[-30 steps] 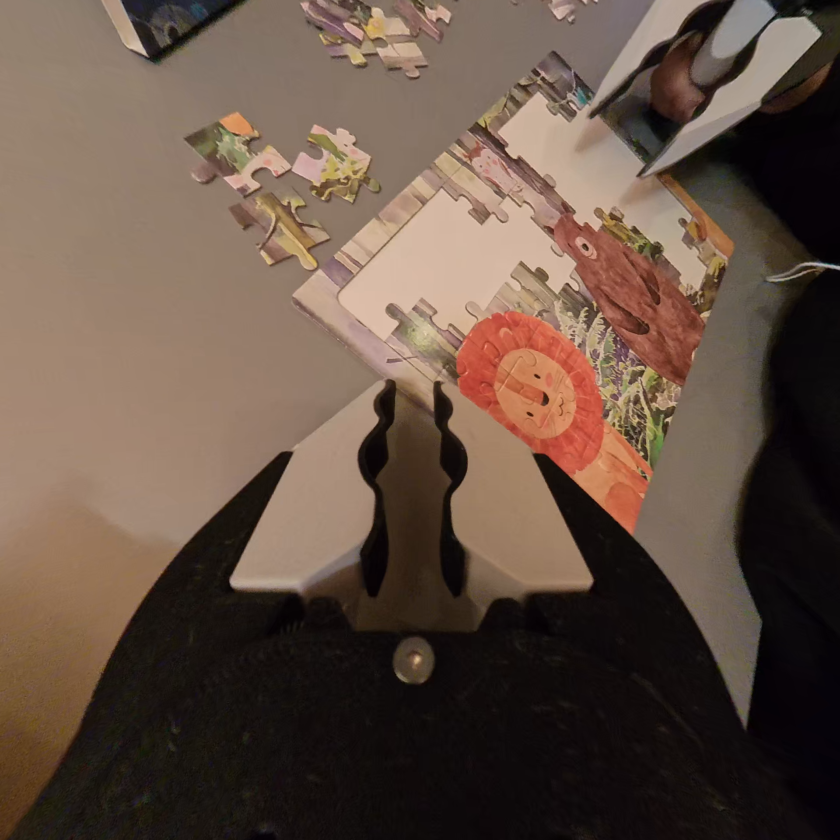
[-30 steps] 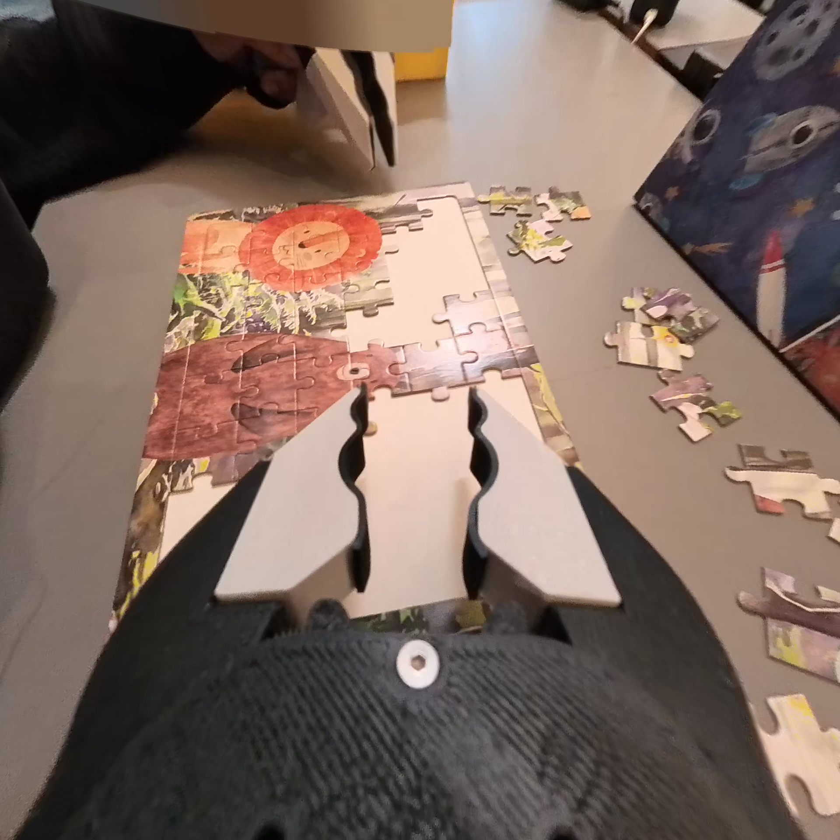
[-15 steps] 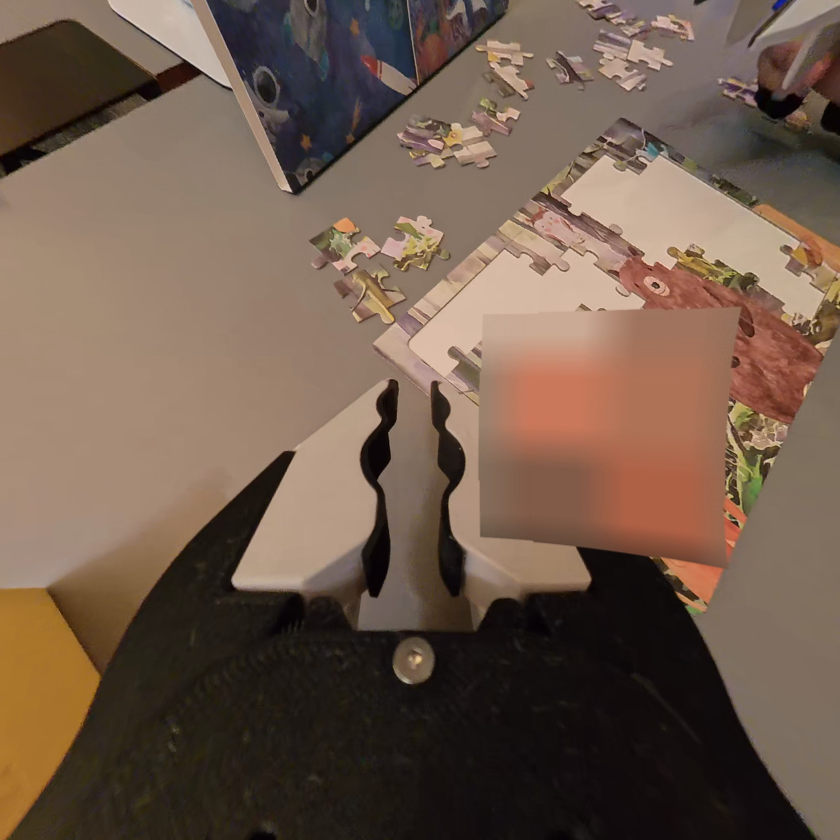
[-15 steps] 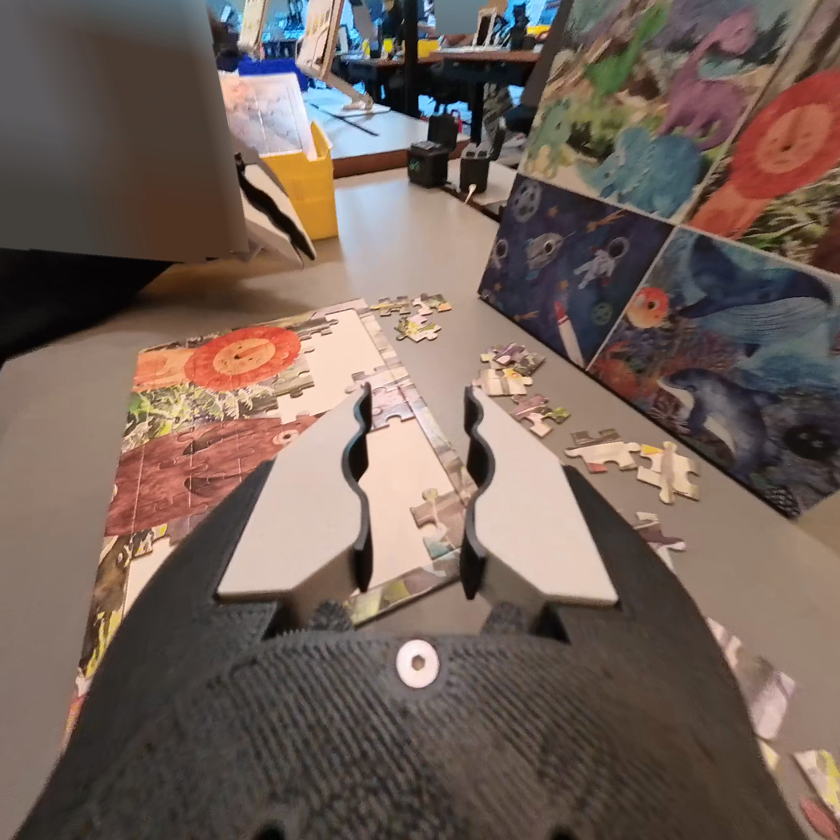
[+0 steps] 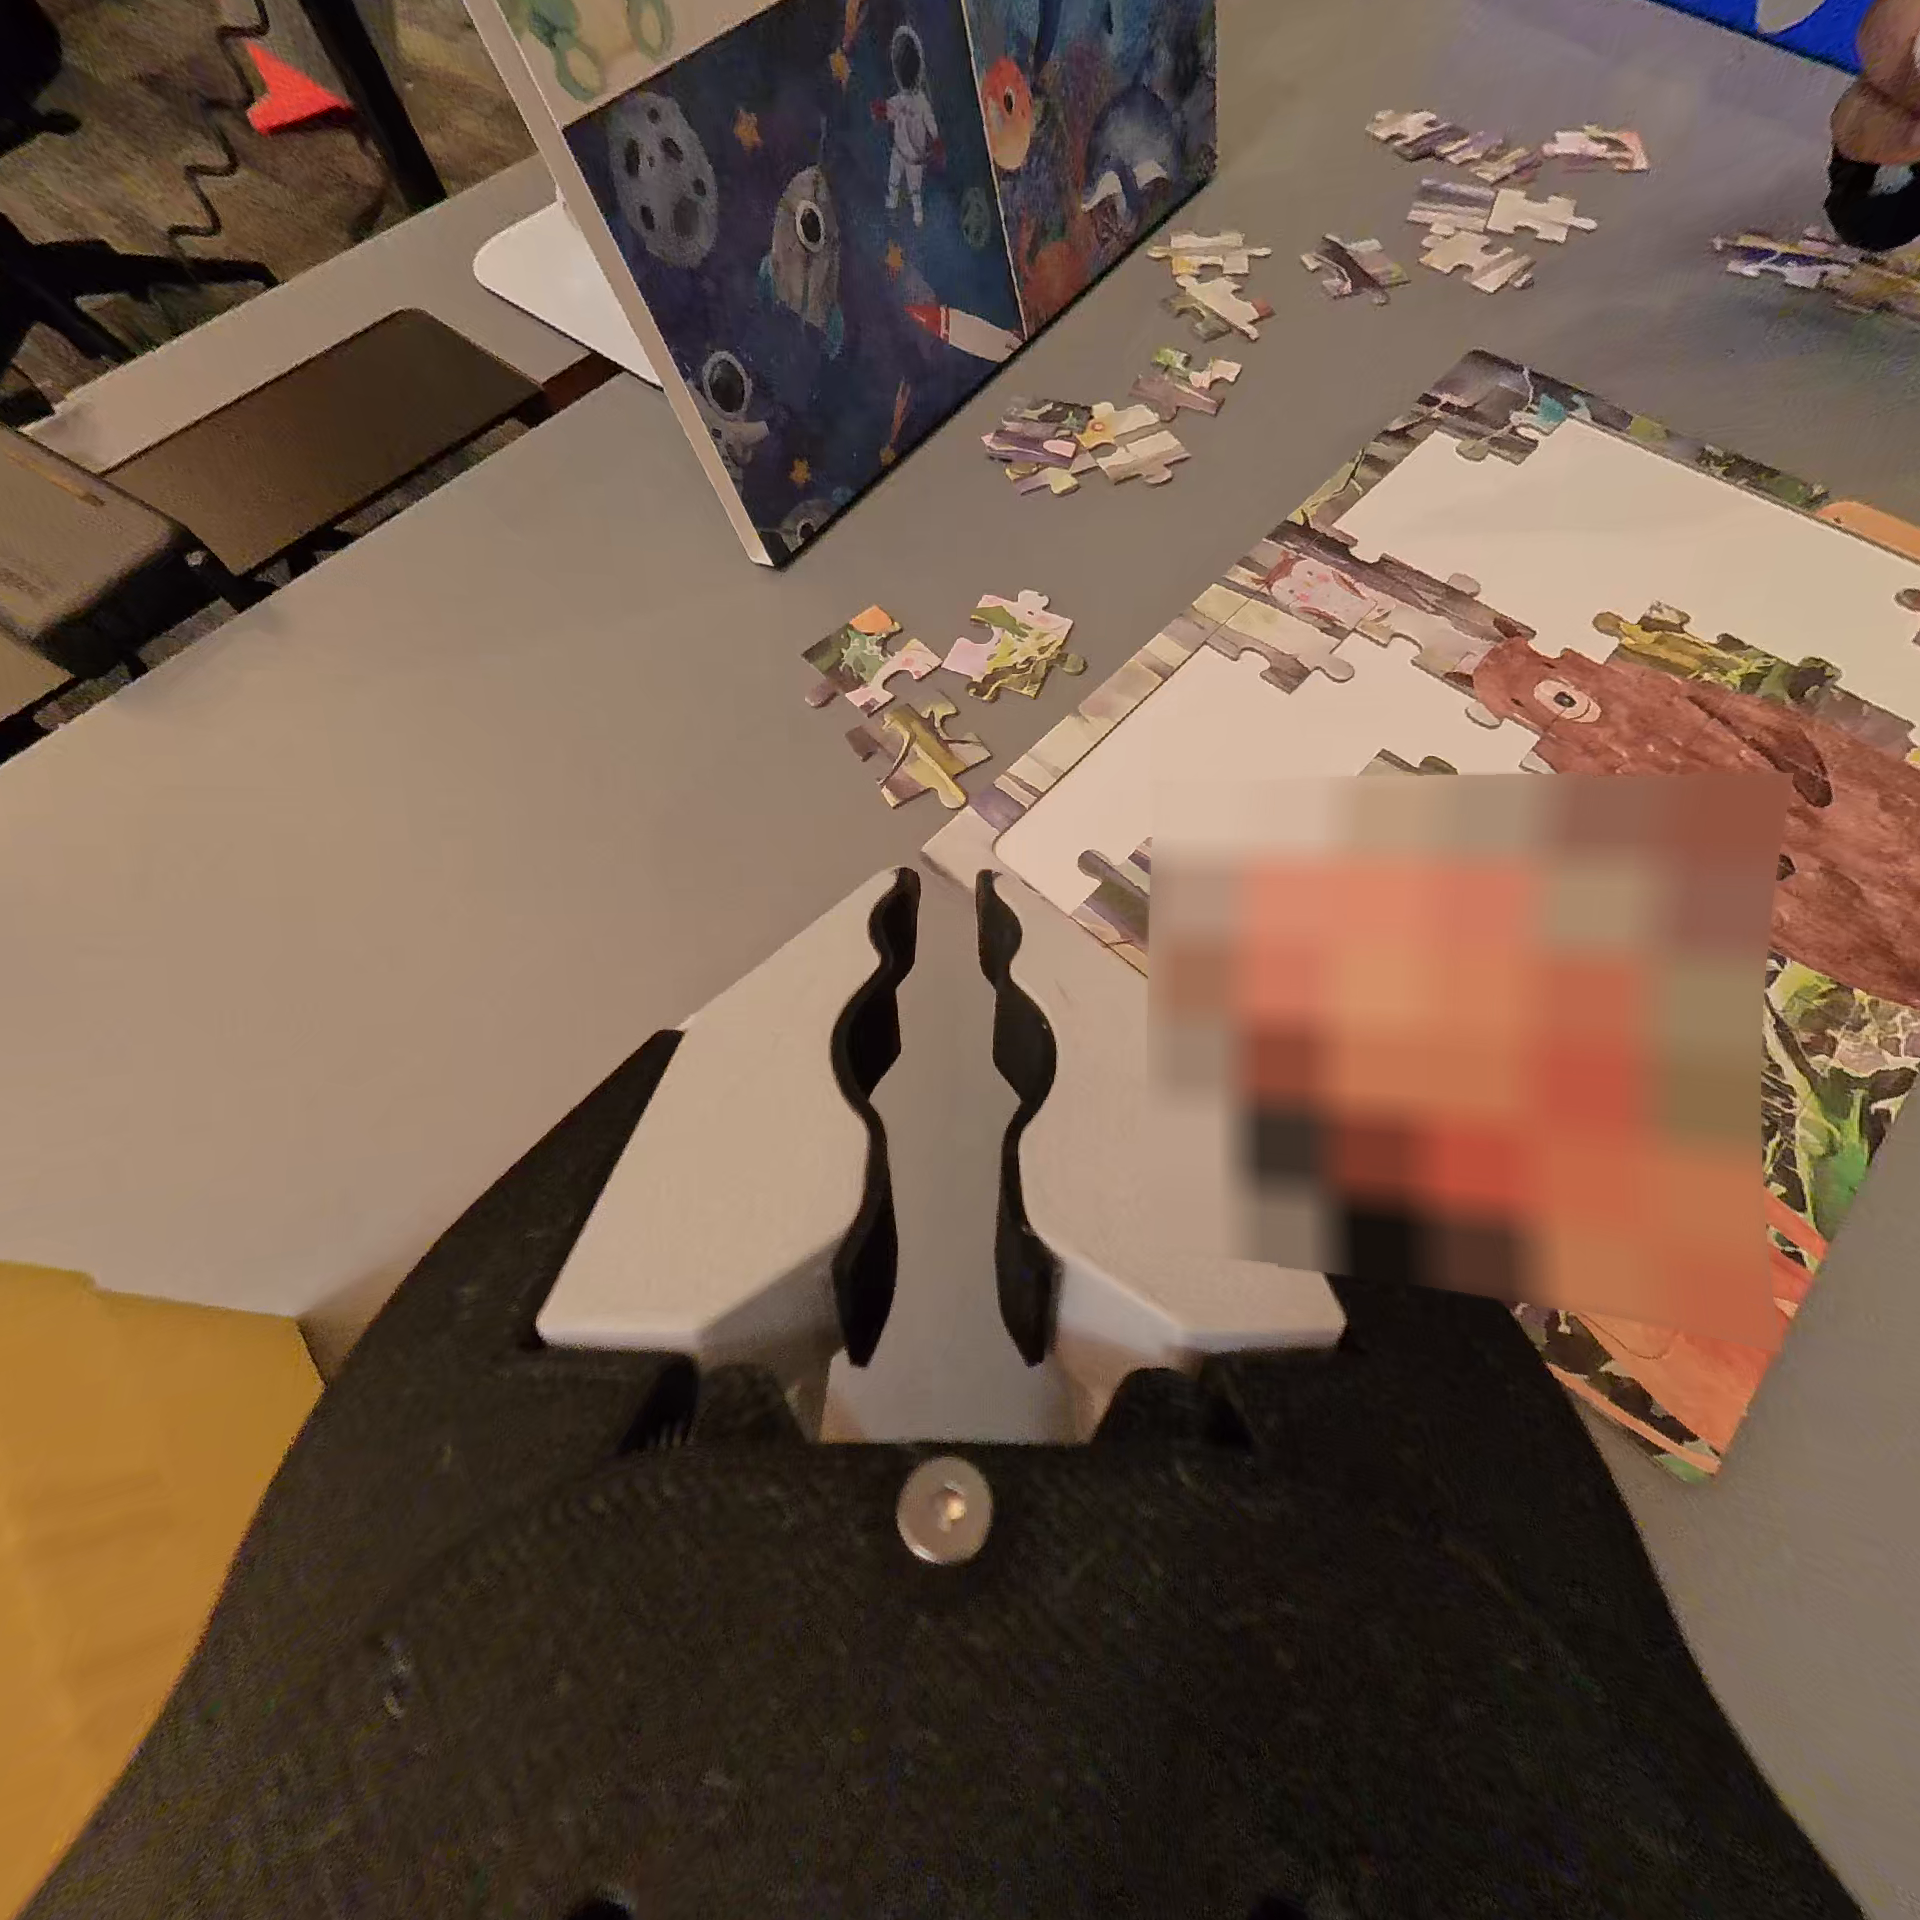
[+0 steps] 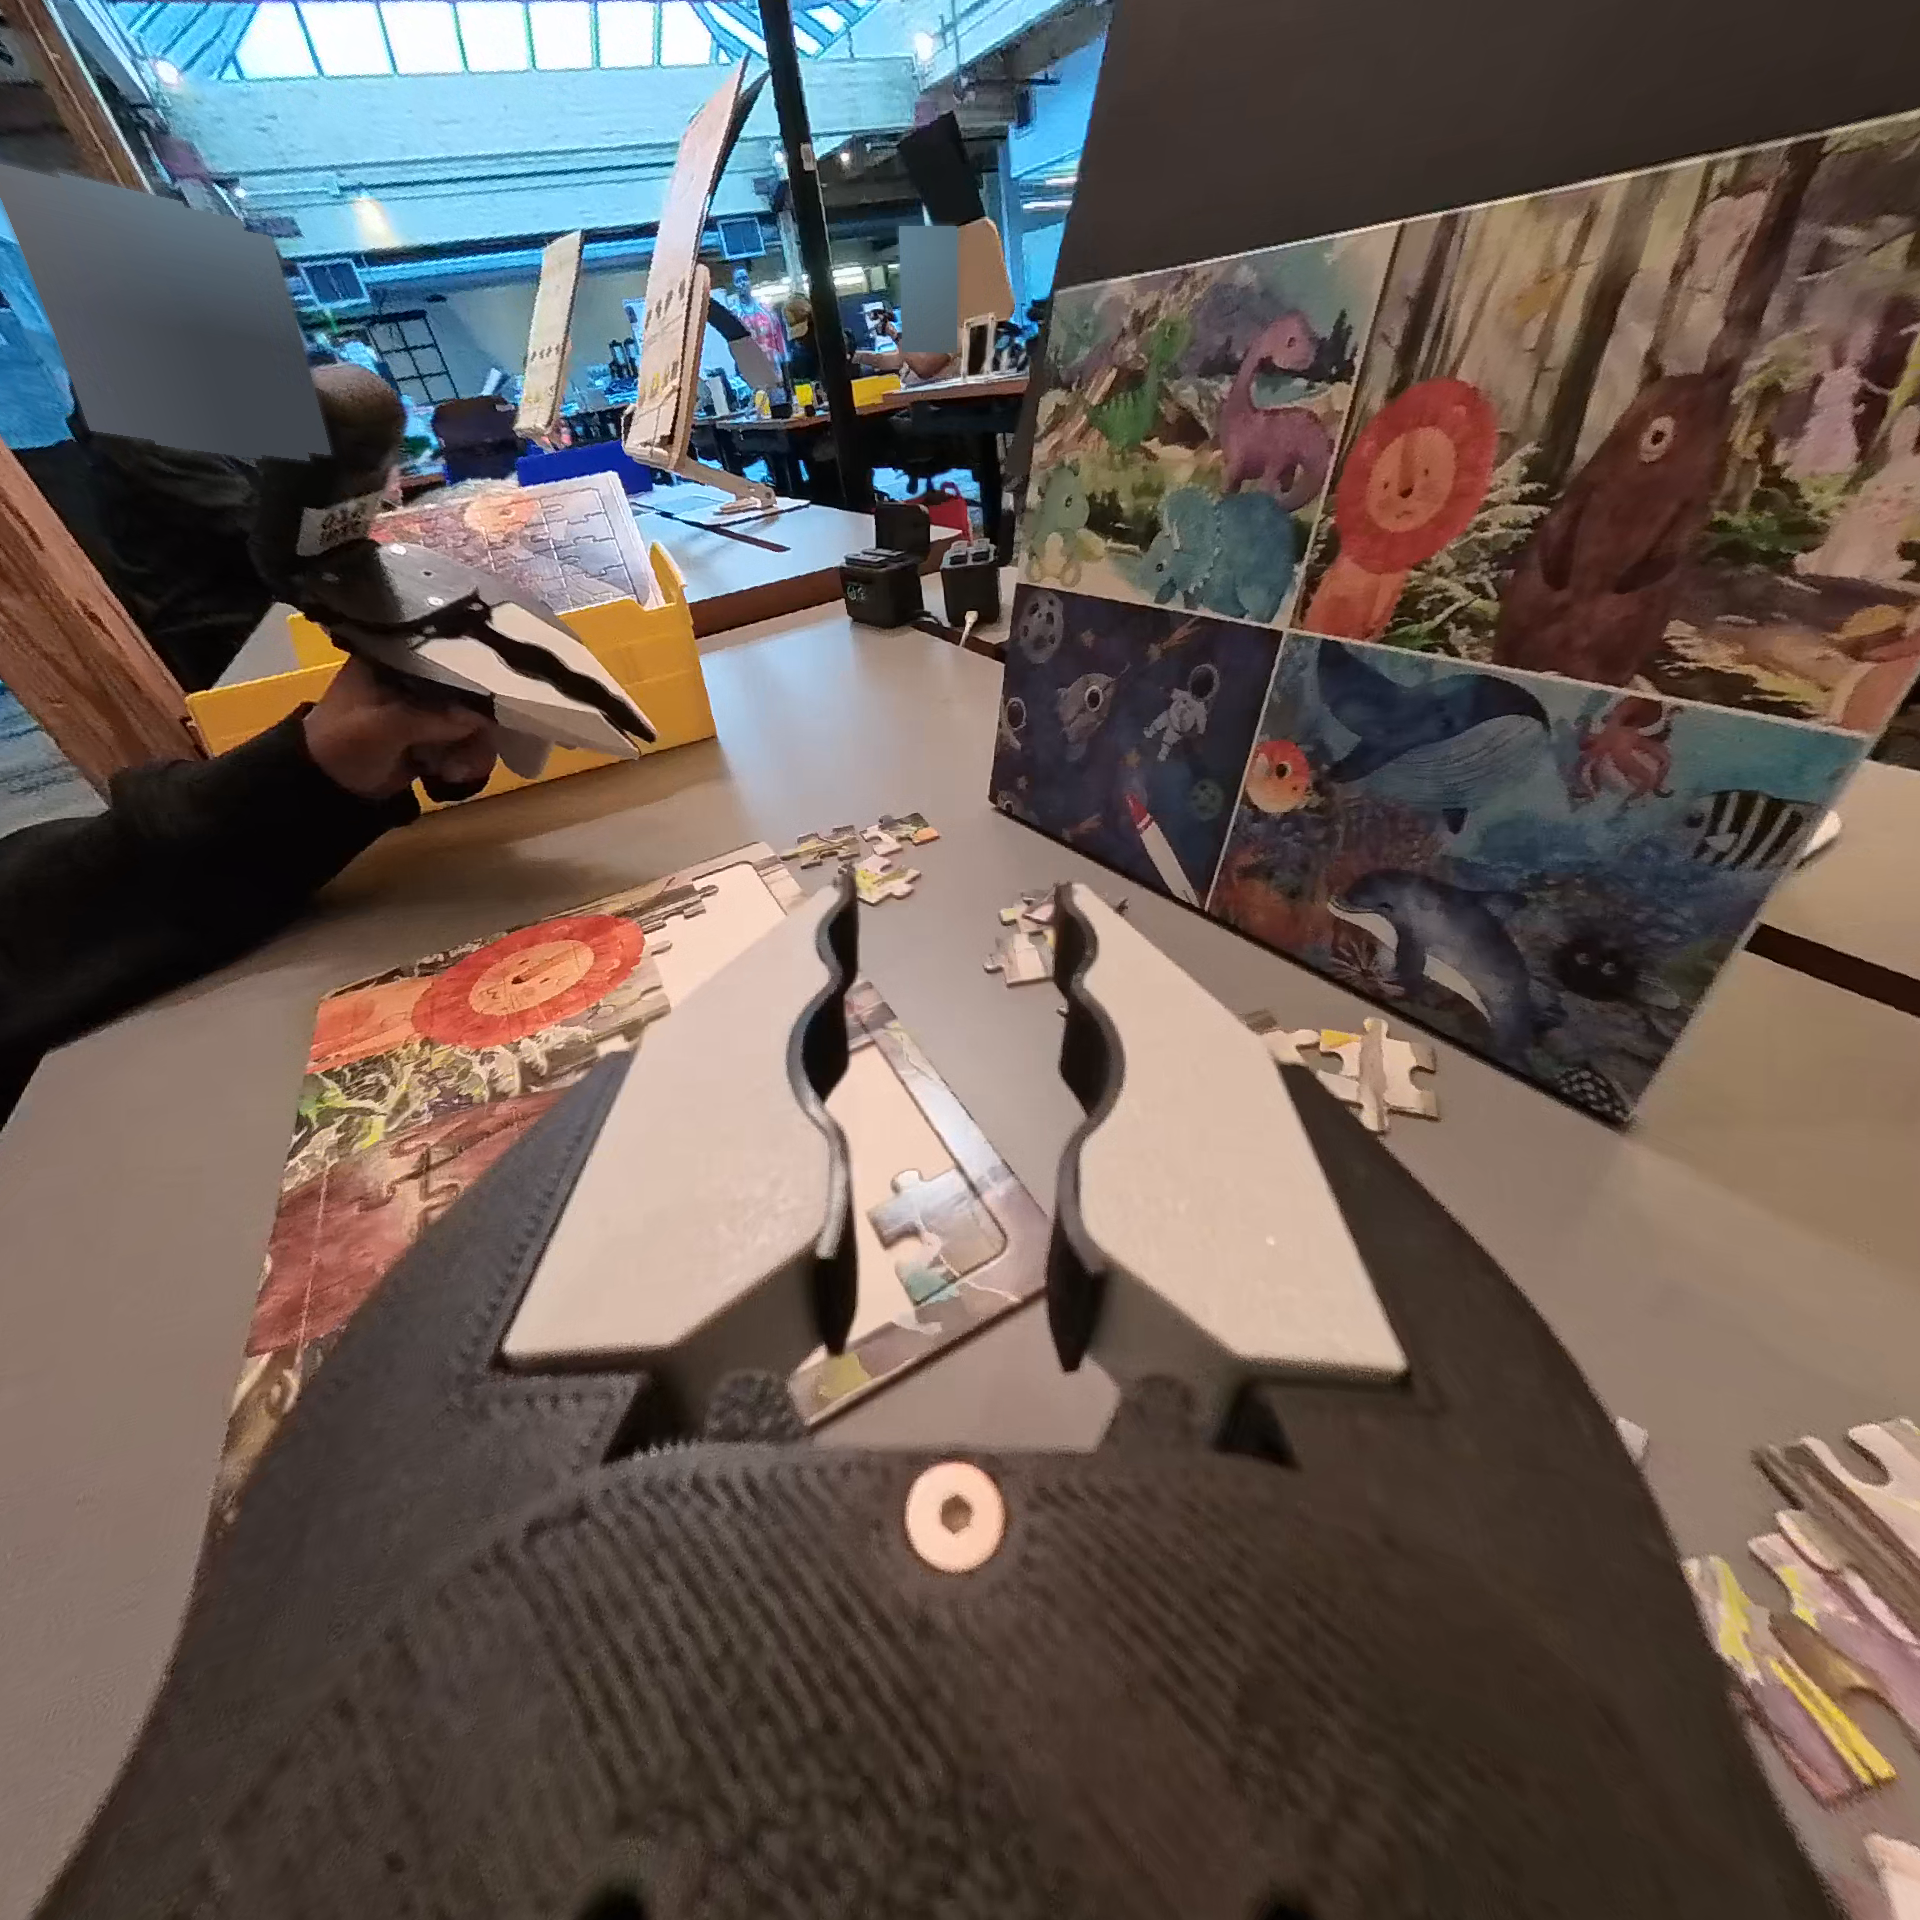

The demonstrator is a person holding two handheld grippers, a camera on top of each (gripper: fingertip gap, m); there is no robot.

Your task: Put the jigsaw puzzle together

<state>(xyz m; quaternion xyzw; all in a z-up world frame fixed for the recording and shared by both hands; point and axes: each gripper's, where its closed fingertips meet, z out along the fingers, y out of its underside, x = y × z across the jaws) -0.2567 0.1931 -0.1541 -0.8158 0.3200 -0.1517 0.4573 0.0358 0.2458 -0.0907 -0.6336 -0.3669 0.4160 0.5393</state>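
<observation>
Left wrist view shows the left gripper (image 5: 948,883) held above the grey tabletop (image 5: 416,831) just off a corner of the puzzle board (image 5: 1558,582), its fingers a narrow gap apart with nothing between them. Beside that board's edge lie three loose pieces (image 5: 935,686), with more pieces (image 5: 1086,447) farther off toward the picture panel (image 5: 831,239) that stands on the tabletop.

From the right wrist view, the right gripper (image 6: 951,894) hangs over the board's near corner, fingers wide apart and empty. The board (image 6: 727,914) holds the finished lion and bear parts, while bare white patches show where pieces are missing; the task looks roughly half done.

Loose pieces are likely thin, light card: stiff enough to lift but easy to bend or slide on the smooth tabletop. A pinch across a straight edge or a tab, with the piece tipped up first, seems the safest hold.

Beyond the board, a yellow bin (image 6: 623,644) holds what looks like another puzzle sheet standing upright inside it.
</observation>
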